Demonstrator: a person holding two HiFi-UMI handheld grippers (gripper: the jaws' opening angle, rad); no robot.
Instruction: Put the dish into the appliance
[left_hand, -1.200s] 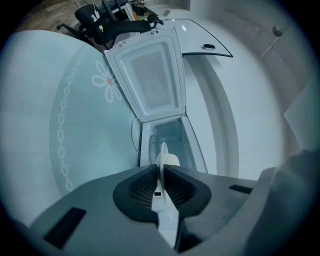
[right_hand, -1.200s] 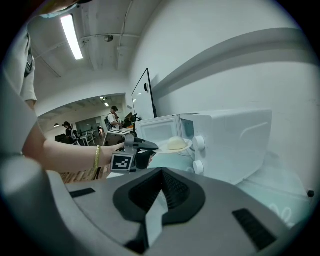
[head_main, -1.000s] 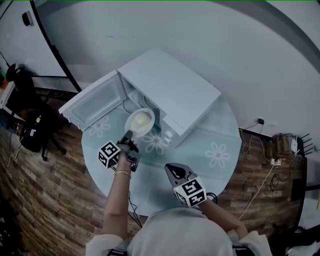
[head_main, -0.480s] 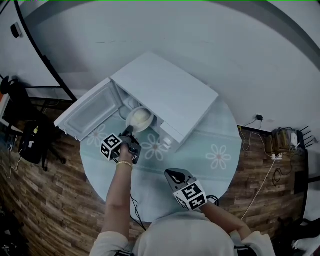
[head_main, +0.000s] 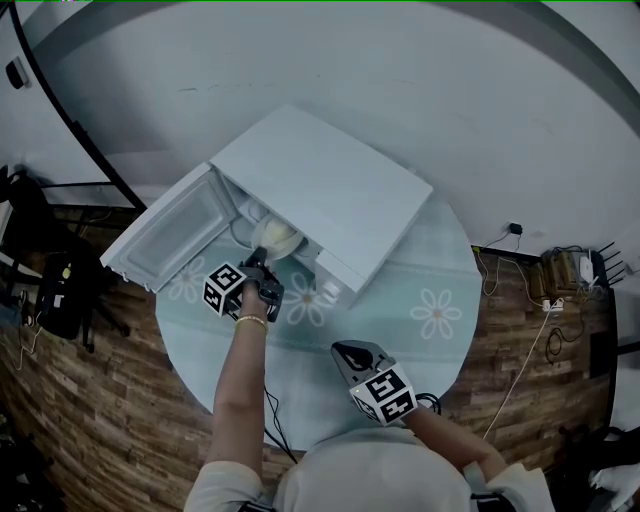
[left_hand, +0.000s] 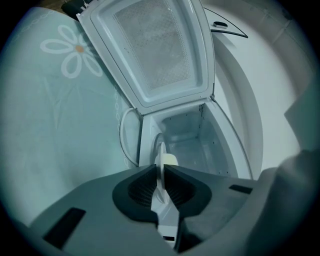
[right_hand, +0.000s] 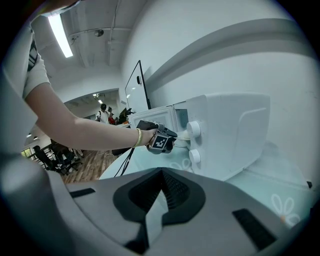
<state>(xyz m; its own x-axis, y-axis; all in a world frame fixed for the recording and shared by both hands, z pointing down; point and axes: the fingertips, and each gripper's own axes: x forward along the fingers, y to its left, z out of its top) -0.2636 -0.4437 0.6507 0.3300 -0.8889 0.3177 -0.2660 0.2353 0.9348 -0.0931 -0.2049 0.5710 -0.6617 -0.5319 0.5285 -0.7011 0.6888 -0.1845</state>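
left tool (left_hand: 160, 170) gripping dish (head_main: 275, 238), open microwave (head_main: 330, 185)

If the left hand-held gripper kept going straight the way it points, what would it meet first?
The left hand-held gripper, shut on the pale round dish, points into the open white microwave oven. The dish would probably meet the oven's inner cavity wall first, though depth is unclear.

The appliance (head_main: 330, 190) is set on the table (head_main: 440, 300) at upper centre of the head view, with its door (head_main: 165, 235) swung out to the left. The dish (head_main: 272, 238) is found at the cavity mouth, with the left gripper (head_main: 257, 264) just below it. The right gripper (head_main: 345, 350) is placed lower right, apart from the appliance.
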